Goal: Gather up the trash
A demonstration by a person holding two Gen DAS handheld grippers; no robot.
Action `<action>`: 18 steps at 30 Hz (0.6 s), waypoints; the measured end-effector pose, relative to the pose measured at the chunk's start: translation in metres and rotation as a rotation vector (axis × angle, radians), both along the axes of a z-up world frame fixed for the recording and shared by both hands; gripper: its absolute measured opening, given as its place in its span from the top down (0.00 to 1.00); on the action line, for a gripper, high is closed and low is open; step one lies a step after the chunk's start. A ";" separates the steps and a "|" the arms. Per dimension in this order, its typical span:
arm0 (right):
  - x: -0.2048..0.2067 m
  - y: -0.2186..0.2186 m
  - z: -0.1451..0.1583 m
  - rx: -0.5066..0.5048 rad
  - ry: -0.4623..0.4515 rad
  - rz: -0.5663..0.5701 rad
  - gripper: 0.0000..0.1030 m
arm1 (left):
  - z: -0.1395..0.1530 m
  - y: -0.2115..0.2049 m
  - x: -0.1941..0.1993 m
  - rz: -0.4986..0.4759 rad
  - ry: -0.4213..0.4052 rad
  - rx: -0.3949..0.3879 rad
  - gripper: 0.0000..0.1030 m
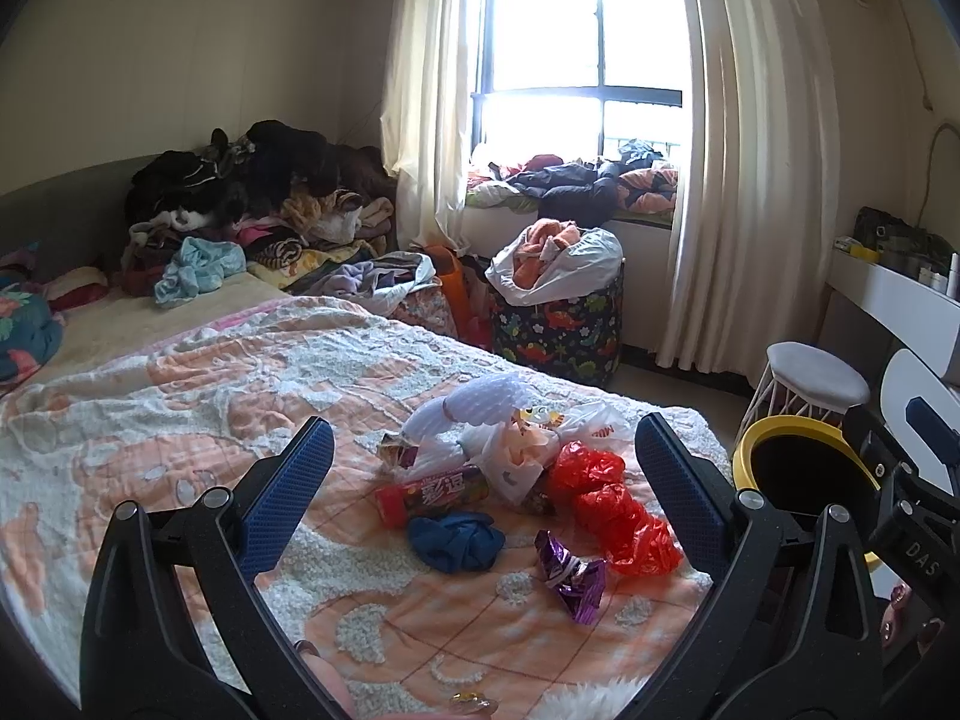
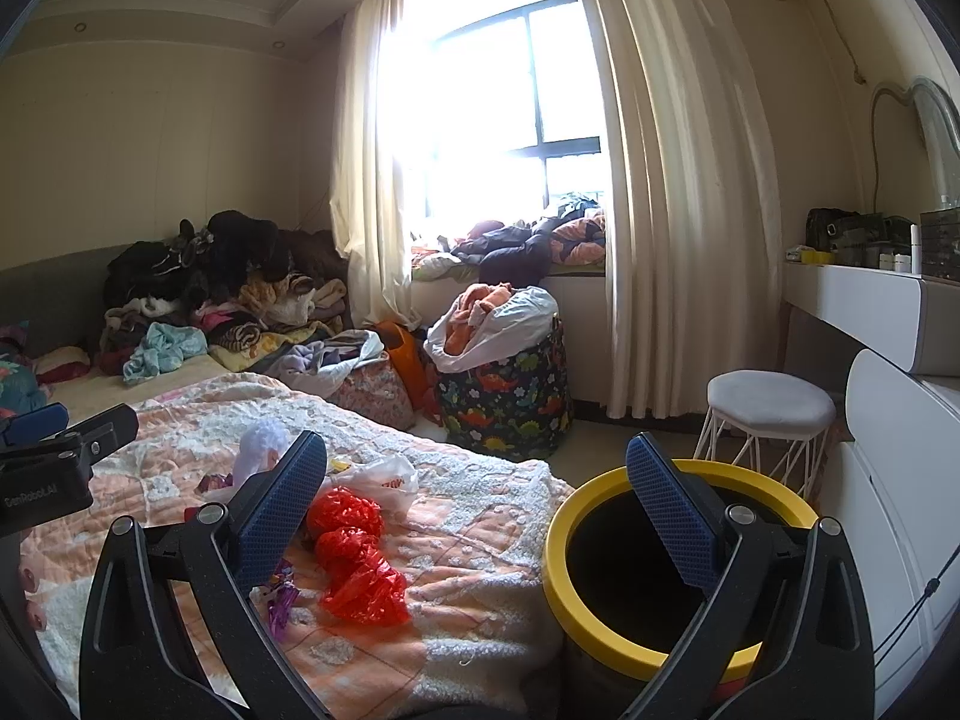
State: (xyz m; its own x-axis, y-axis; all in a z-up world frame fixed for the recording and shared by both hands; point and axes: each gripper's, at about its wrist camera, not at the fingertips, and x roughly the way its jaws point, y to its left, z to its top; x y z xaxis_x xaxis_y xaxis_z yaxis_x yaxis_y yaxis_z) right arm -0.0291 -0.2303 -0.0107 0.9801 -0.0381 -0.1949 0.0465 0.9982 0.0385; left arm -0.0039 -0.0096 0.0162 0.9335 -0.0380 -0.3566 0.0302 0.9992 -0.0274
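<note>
The left tool stands spread wide, its blue-padded fingers well apart and holding nothing, touching nothing; it hangs above the bed, whose peach and white blanket carries the heap of trash. Seen from the left wrist, that heap fills the gap between the fingers: a red plastic bag lies toward 3 o'clock, just beside the right finger pad, a crumpled purple wrapper at 5 o'clock, a dark blue wad at 6 o'clock, a red candy tube touching the wad's upper edge toward 9 o'clock, and white foam netting with a white plastic bag at 12 o'clock. The right tool is likewise opened wide and empty, gripping nothing. In its own view its left finger sits in front of the red plastic bag and the purple wrapper, which peeks out at 7 o'clock, while its right finger stands over the dark mouth of the yellow-rimmed bin. The bin stands just beside the bed's corner, toward 4 o'clock from the trash. From the left wrist the bin shows at 3 o'clock, with part of the right tool's body in front of it.
</note>
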 end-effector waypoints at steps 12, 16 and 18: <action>0.001 -0.001 0.000 0.003 0.017 0.035 0.06 | -0.005 0.003 0.002 -0.029 0.002 -0.020 0.10; 0.007 0.001 0.000 -0.002 0.032 0.073 0.06 | -0.007 0.013 0.004 -0.023 -0.003 -0.048 0.10; 0.011 0.005 -0.003 -0.007 0.037 0.091 0.06 | -0.009 0.020 0.007 -0.012 0.005 -0.058 0.10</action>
State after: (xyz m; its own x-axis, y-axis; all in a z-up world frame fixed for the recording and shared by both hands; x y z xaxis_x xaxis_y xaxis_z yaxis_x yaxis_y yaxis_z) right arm -0.0181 -0.2256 -0.0134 0.9716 0.0491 -0.2314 -0.0428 0.9986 0.0319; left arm 0.0030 0.0100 0.0077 0.9309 -0.0702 -0.3585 0.0422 0.9955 -0.0853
